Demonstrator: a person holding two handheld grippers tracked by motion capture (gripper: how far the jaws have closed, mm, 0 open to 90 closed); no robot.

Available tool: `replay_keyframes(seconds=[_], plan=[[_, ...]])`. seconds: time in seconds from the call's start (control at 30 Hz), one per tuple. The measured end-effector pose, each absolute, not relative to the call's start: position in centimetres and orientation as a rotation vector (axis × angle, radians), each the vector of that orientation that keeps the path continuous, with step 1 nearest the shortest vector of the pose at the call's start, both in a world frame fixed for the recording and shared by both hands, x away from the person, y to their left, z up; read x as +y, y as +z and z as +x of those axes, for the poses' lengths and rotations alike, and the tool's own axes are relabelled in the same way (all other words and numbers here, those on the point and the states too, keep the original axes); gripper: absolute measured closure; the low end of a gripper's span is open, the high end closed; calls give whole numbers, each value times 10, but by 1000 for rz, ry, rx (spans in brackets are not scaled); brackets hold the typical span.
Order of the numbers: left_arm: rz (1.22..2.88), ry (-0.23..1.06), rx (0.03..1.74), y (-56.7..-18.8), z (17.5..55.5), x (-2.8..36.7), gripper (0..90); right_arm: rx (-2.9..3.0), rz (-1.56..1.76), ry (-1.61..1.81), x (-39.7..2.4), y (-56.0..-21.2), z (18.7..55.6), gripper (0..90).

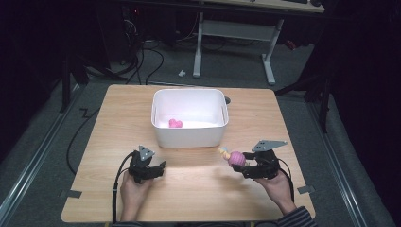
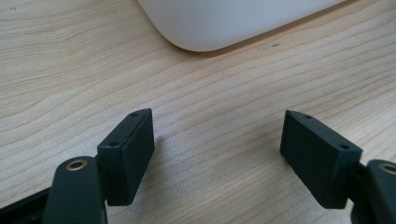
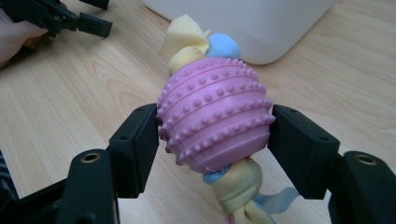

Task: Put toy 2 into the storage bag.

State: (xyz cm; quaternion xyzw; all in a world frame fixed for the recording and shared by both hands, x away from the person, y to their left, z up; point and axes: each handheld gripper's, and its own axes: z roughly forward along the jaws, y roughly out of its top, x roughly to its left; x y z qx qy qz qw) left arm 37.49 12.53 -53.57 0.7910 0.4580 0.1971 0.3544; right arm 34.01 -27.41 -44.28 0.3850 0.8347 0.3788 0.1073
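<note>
Your right gripper clamps a pink studded ball toy between its two black pads, both jaws pressed against the ribbed sides, while yellow and blue fabric tails hang out below the grip and a knot of the same cloth pokes out ahead of it. The toy hangs just above the wooden table, and the white bin stands just ahead of the jaws, toward your left gripper's side, with a small pink toy already lying inside. Your left gripper rests low over bare wood, jaws spread wide with nothing between them, the bin's rounded corner just ahead of it. The risk from here looks to lie in the grip: the ball is round and knobbed, so it could roll or squirt out of the flat pads if you tilt sharply. The trailing cloth could also snag the bin's near rim if you carry it across too low, dragging the toy loose short of the bin.
</note>
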Motion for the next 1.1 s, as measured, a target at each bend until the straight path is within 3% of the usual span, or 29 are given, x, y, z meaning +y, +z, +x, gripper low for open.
replay_keyframes(seconds=[1.1], plan=[[2045, 509, 1183, -536, 375, 125, 261, 2411, 942, 1108, -253, -345, 387, 346]])
